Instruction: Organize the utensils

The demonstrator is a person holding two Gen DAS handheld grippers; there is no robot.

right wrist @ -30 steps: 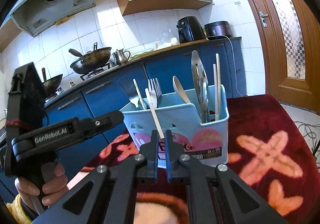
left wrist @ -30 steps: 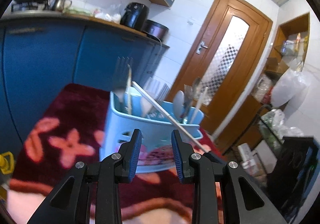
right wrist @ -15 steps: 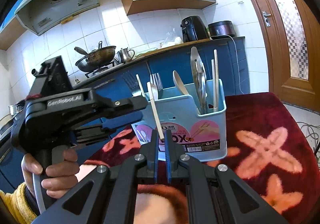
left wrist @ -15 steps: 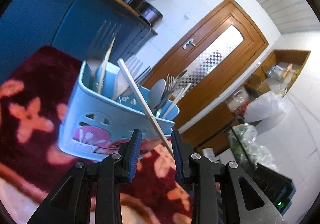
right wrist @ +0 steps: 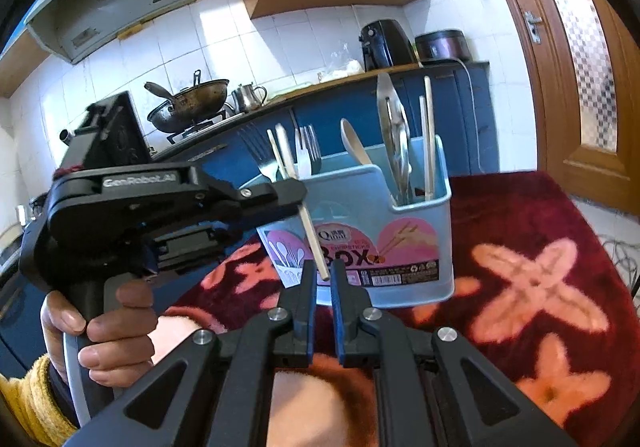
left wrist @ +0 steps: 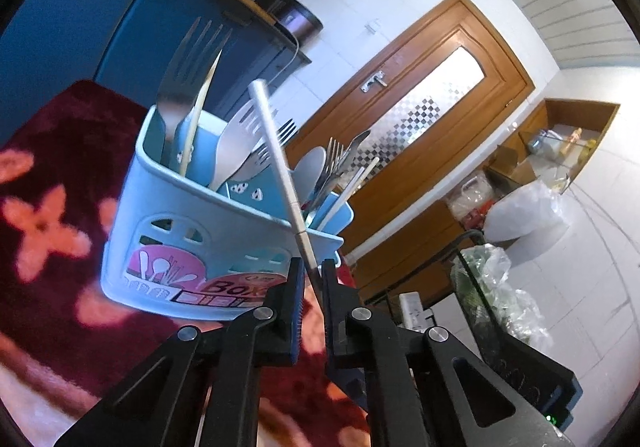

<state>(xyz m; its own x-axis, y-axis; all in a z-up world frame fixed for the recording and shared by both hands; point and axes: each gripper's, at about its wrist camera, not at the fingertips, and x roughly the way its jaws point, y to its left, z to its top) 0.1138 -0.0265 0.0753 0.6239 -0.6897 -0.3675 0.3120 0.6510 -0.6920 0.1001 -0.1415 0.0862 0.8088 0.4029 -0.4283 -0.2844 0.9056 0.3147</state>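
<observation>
A light blue utensil box [left wrist: 200,231] stands on a dark red flowered cloth [left wrist: 48,183]; it also shows in the right wrist view [right wrist: 384,231]. It holds forks [left wrist: 188,63], a spoon [right wrist: 354,143], tongs [right wrist: 394,135] and chopsticks [right wrist: 428,135]. My left gripper [left wrist: 311,279] is shut on a pale chopstick [left wrist: 276,151], which slants up in front of the box. In the right wrist view the left gripper [right wrist: 298,193] grips that chopstick [right wrist: 314,243] at its middle. My right gripper [right wrist: 323,279] has its jaws slightly apart around the chopstick's lower tip.
Blue kitchen cabinets [right wrist: 360,107] with a wok [right wrist: 188,103], kettle [right wrist: 248,95] and appliances stand behind. A wooden door [left wrist: 420,119] is at the right. A black rack with plastic bags [left wrist: 492,279] stands beside the table.
My left gripper has swung in and shut on the chopstick's middle. My right gripper's jaws have parted a little, loosening their grip on the chopstick's lower end.
</observation>
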